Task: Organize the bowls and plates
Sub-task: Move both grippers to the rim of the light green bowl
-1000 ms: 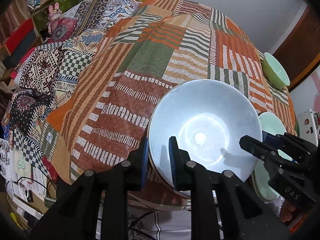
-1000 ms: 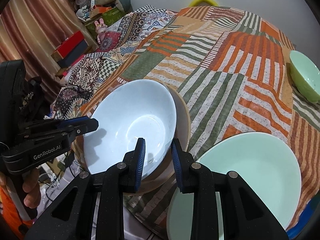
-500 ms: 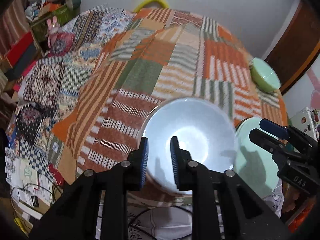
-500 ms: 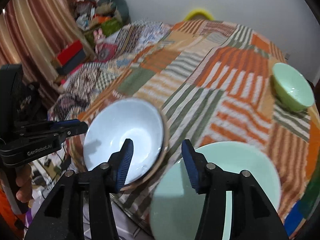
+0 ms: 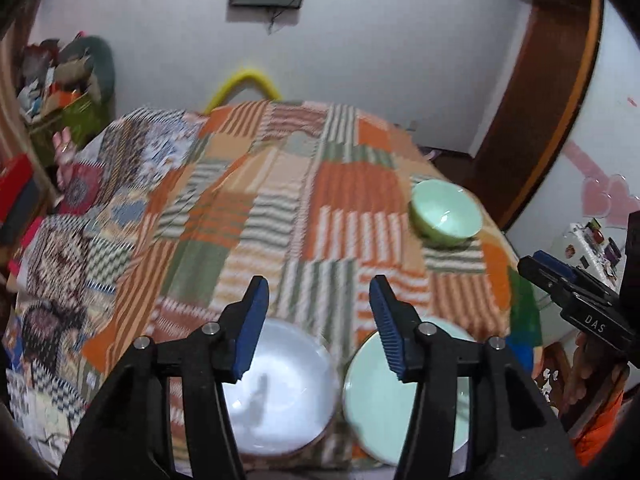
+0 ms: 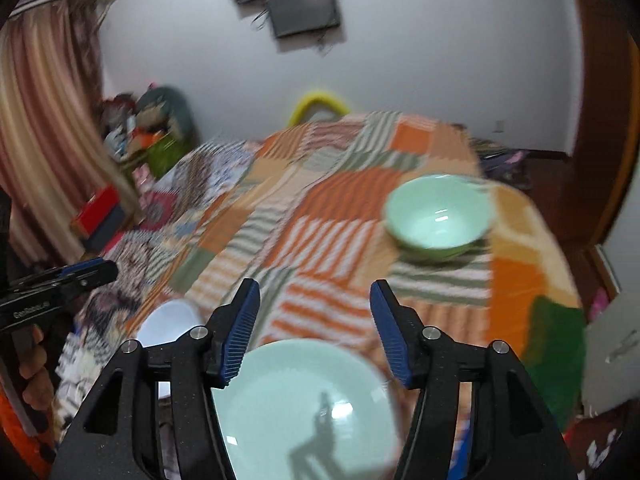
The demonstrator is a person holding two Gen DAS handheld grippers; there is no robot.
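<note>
Patchwork quilt in orange, green and cream stripes [image 5: 288, 208] is covering the whole working surface, and both grippers are hanging above its near edge. Nearest to the left gripper [image 5: 318, 322], a white bowl [image 5: 280, 392] is sitting in a brown-rimmed dish right at the quilt's edge, and just beside it, to its right, a pale green plate [image 5: 376, 392] is lying flat. Nothing is between the blue pads: the jaws have just been opening and are standing about half apart, empty, with the bowl below and slightly left of them.

The right gripper [image 6: 314, 330] is doing the same thing over the green plate [image 6: 304, 412], whose rim is showing under and between its fingers; its jaws have also just been opening and are gaping at a middling width with nothing clamped. The white bowl [image 6: 170, 322] is peeking out to its left, with the left gripper [image 6: 60, 284] showing beyond it at the frame's edge.

Farther out, well apart from both grippers, a small green bowl [image 6: 438, 216] is standing upright near the quilt's far right side (the odd one out, by the look of it). My read: bowl and plate are parked side by side at the near edge as sorted piles, and that green bowl is the likely next pickup, sitting ahead and to the right of the right gripper.

Beyond it, a white wall and a dark screen [image 6: 304, 12] are closing the view.
</note>
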